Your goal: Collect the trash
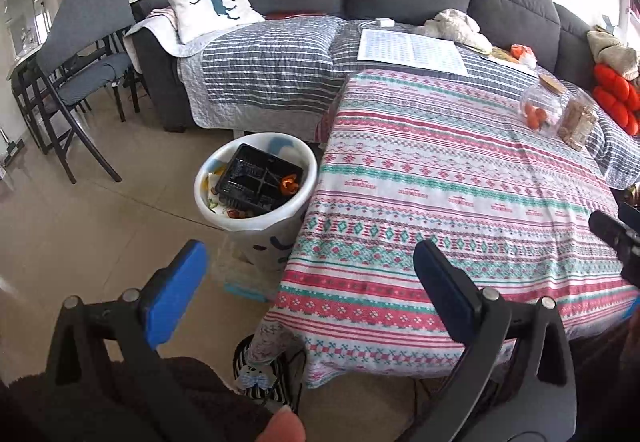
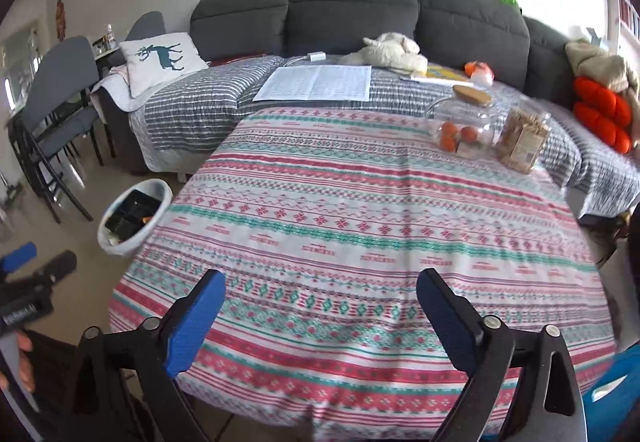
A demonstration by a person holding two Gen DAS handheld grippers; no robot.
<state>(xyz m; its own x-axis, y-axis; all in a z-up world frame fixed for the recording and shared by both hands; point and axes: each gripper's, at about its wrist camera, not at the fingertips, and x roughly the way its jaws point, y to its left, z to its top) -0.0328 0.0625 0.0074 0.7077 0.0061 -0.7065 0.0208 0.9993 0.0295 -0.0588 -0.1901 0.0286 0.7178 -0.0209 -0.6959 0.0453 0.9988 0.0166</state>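
A white trash bin [image 1: 256,219] stands on the floor at the table's left edge; it holds a black plastic tray [image 1: 258,179] and food scraps. It also shows in the right wrist view [image 2: 160,193]. My left gripper [image 1: 310,266] is open and empty, held low in front of the bin and the table corner. My right gripper [image 2: 320,292] is open and empty above the near edge of the patterned tablecloth [image 2: 360,222]. The left gripper shows at the left edge of the right wrist view [image 2: 16,262].
Two glass jars lie on the table's far right: one with oranges [image 2: 460,125], one with a snack packet [image 2: 524,141]. A grey sofa [image 2: 352,13] with striped blanket, papers and cushions stands behind. Folding chairs [image 1: 84,69] stand at the left on the tiled floor.
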